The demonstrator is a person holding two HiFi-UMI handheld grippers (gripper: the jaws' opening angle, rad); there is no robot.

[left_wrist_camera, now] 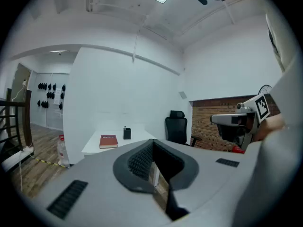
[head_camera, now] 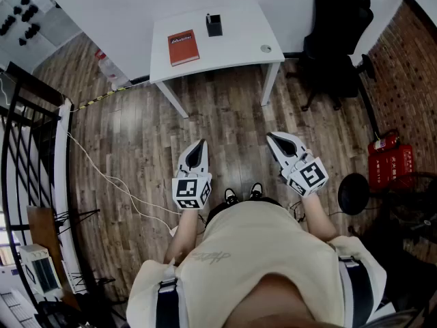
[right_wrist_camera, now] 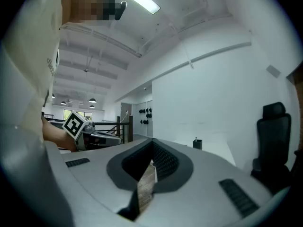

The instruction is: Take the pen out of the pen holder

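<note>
A black pen holder stands at the back of a white table, far ahead of me. The pen shows only as a thin tip above the holder's rim. In the right gripper view the pen holder is small and distant. My left gripper and right gripper hang side by side over the wooden floor, well short of the table. Each has its jaws together at the tips, and both are empty. Seen along their own jaws, the left gripper and the right gripper point roughly level toward the table.
A red book and a small round object also lie on the table. A black office chair stands to its right, with red fire extinguishers by the brick wall. A stair railing, a floor cable and a bottle are on the left.
</note>
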